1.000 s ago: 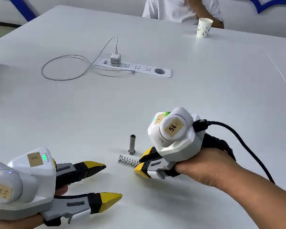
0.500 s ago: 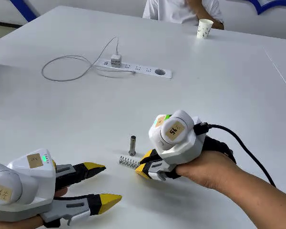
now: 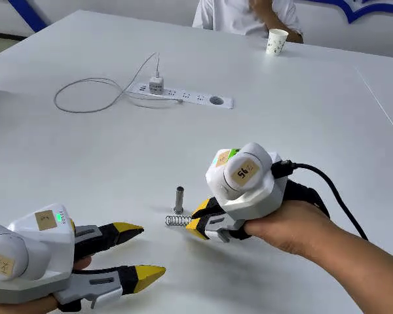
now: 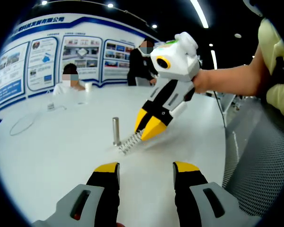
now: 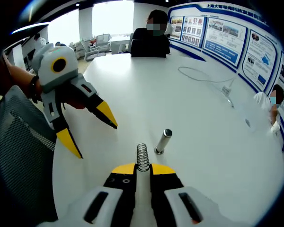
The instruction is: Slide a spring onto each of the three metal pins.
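Observation:
A short metal pin (image 3: pixel 179 199) stands upright on the white table (image 3: pixel 105 150); it is also in the left gripper view (image 4: pixel 116 131) and the right gripper view (image 5: pixel 163 141). My right gripper (image 3: pixel 196 224) is shut on one end of a small spring (image 3: pixel 178 220), which sticks out toward the pin's base and lies low by the table. The spring (image 5: pixel 142 156) rises between the shut yellow tips (image 5: pixel 142 168). My left gripper (image 3: pixel 139 250) hovers open at the near left, nothing between its fingers (image 4: pixel 145 170).
A white power strip (image 3: pixel 183 97) with a plugged charger and looped cable (image 3: pixel 85 95) lies mid-table. A paper cup (image 3: pixel 275 41) stands at the far edge beside a seated person. A mesh chair (image 4: pixel 255 156) is by the table's side.
My right gripper has shifted slightly left and down with the spring, bringing its free end nearer the pin's base. The left gripper has stayed put.

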{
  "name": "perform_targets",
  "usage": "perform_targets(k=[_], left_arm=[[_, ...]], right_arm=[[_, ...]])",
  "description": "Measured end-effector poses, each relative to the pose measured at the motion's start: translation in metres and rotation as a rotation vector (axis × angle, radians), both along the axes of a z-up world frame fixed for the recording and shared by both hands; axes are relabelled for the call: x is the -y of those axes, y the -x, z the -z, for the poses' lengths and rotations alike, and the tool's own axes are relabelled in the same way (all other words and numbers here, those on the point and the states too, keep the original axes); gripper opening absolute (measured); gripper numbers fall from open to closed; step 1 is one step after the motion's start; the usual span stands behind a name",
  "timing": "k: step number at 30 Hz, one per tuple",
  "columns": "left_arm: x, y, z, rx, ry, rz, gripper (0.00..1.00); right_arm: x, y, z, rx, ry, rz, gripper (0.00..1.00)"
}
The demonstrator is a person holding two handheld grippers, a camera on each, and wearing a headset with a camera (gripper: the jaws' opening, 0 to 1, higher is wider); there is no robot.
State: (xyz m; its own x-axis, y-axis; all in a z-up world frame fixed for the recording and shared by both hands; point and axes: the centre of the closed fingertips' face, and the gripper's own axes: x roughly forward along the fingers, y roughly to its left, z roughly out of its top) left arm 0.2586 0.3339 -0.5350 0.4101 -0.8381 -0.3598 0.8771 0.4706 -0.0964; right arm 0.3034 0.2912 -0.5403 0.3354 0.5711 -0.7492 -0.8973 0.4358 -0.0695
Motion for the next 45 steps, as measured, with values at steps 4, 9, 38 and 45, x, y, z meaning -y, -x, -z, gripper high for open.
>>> perform_targets(k=[4,9,38,45], left_arm=[[0.000,0.000,0.000,0.002,0.001,0.001,0.46],[0.001,0.000,0.000,0.002,0.002,0.002,0.46],[0.002,-0.002,-0.001,0.006,0.011,0.000,0.46],[0.001,-0.003,-0.001,0.006,0.014,0.000,0.46]], right_arm=[[0.000,0.000,-0.004,0.006,0.001,-0.002,0.12],[0.001,0.000,-0.009,0.011,0.000,-0.001,0.12],[0.002,-0.001,-0.026,0.013,-0.001,-0.001,0.12],[0.002,-0.002,-0.033,0.010,-0.004,0.000,0.12]])
